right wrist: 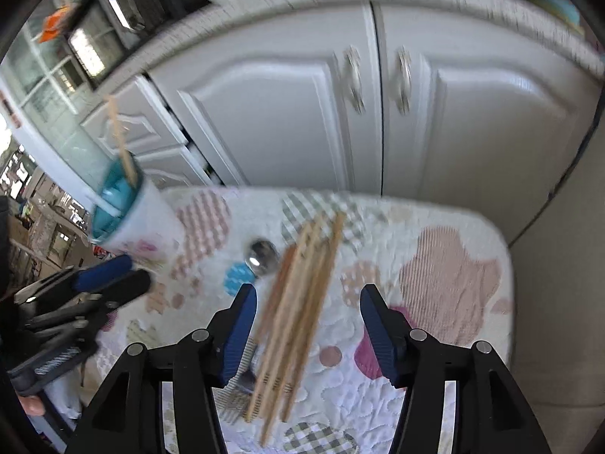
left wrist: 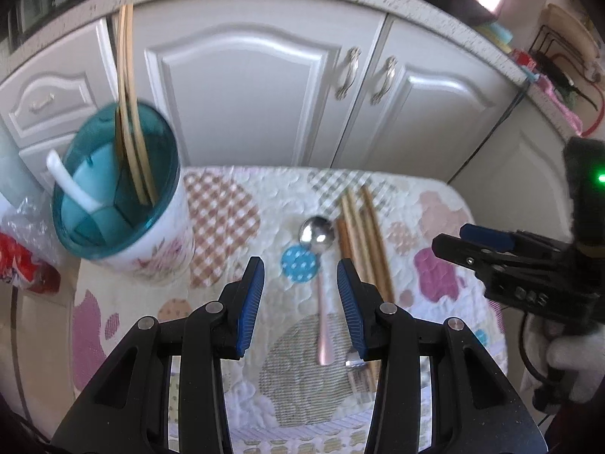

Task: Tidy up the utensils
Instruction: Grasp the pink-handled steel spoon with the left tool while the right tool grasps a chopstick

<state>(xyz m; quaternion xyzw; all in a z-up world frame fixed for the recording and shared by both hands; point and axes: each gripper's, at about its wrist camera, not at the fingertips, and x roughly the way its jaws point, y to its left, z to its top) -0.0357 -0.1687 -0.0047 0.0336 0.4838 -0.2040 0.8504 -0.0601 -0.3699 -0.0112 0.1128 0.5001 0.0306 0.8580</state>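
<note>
Since the thin, light, stiff bamboo chopsticks (right wrist: 298, 314) lie loose between the open, empty right claw (right wrist: 308, 336), pinch them mid-length; the smooth steel pink-handled spoon (left wrist: 320, 265), just ahead of the open left claw (left wrist: 300, 302), may slip.

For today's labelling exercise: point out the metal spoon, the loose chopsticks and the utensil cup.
metal spoon (left wrist: 317, 231), left wrist view, on its shiny bowl.
loose chopsticks (right wrist: 298, 302), right wrist view, mid-length of the bundle.
utensil cup (left wrist: 166, 234), left wrist view, on its white floral wall.
</note>
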